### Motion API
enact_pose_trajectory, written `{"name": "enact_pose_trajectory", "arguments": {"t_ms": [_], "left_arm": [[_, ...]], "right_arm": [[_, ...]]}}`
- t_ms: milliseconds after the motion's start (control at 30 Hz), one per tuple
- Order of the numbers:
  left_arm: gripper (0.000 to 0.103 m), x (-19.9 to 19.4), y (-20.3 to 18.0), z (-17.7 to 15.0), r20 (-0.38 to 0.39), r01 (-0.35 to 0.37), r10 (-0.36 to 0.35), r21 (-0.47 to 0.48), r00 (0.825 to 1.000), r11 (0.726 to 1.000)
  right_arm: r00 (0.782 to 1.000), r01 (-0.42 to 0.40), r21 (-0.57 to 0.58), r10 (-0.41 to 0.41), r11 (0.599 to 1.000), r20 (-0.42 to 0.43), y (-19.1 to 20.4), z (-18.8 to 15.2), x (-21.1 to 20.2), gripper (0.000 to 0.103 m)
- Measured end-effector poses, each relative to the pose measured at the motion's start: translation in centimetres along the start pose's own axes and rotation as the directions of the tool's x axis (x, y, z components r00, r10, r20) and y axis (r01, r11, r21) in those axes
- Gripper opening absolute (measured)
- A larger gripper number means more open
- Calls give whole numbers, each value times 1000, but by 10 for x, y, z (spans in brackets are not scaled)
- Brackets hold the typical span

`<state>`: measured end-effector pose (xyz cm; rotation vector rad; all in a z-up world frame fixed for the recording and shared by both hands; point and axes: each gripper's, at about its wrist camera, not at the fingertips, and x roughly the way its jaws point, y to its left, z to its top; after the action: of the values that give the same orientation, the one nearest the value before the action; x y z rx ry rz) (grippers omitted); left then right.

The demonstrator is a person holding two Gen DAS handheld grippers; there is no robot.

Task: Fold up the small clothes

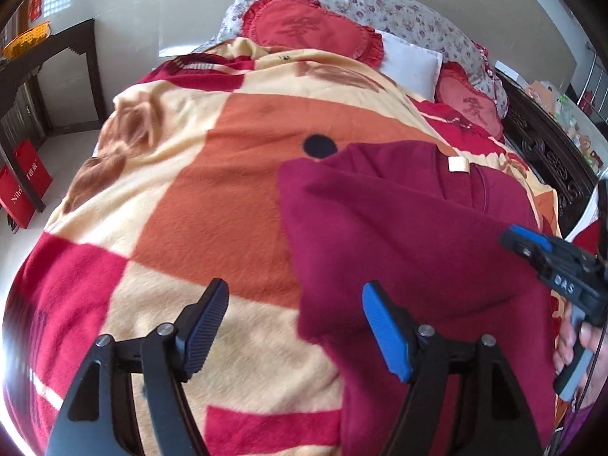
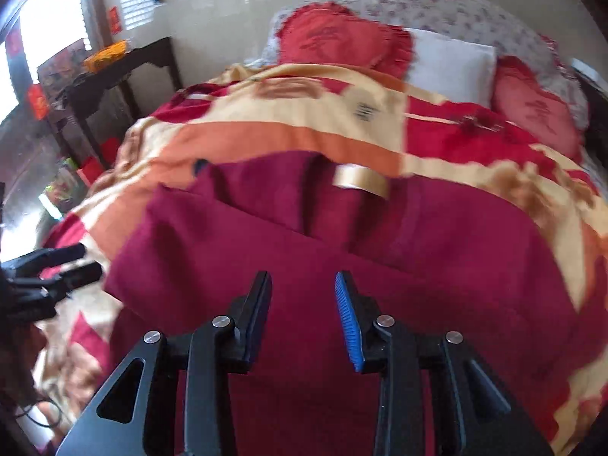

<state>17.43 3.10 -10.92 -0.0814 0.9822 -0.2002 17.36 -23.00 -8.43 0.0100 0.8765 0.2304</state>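
Where the patterned blanket (image 1: 212, 174) covers the bed, we see a maroon garment (image 1: 399, 235) spread flat, its pale neck label (image 1: 458, 164) lying beyond both tools. The left hand-held gripper (image 1: 296, 326) hovers with its jaws wide apart and empty; the garment's near left edge lies beneath its blue-padded finger (image 1: 383, 330). The right hand-held gripper (image 2: 304, 315) is likewise parted, more narrowly, holding nothing, directly over the cloth. Far ahead of both we find red cushions (image 1: 315, 30) and a white pillow (image 1: 412, 62).
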Motion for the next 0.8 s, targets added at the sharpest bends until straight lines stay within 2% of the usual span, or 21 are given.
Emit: {"name": "enact_pose_trajectory", "arguments": {"t_ms": [67,167,233,267,400,500,567,633,667,800], "left_arm": [[78,12,-9,-3,-27,-23,23,20,999,1000],[78,38,-16,-6,-78,-73,76,44,994,996],[79,43,-15,-8,-94,-81,83,26,992,996],[79,41,-13,-9,-93,-82,83,16,992,997],[79,23,-18,-5,-70,-106,107,15,992,994],[79,2,-32,-2,-31,-108,109,53,994,993],[79,-12,-40,-1,-3,-102,102,80,995,992],[81,-21,-47,0,11,-97,97,102,995,990],[81,-23,-50,1,9,-92,92,105,996,990],[81,-22,-58,4,-24,-44,46,82,999,996]], "right_arm": [[995,95,63,-93,994,-23,-39,-20,-5,18],[979,186,140,-172,972,-110,-88,-41,2,17],[992,111,195,-98,975,-79,-104,-48,-4,14],[993,102,207,-89,973,-73,-105,-47,-9,14],[993,112,208,-115,972,3,-102,-44,-24,22],[990,120,190,-104,974,-92,-102,-48,-6,23],[996,71,230,-59,971,-61,-113,-49,-16,23],[997,66,299,-72,952,7,-137,-50,-38,23],[994,89,340,-107,936,36,-155,-46,-49,23],[967,236,455,-255,858,-20,-225,-30,-59,32]]}}
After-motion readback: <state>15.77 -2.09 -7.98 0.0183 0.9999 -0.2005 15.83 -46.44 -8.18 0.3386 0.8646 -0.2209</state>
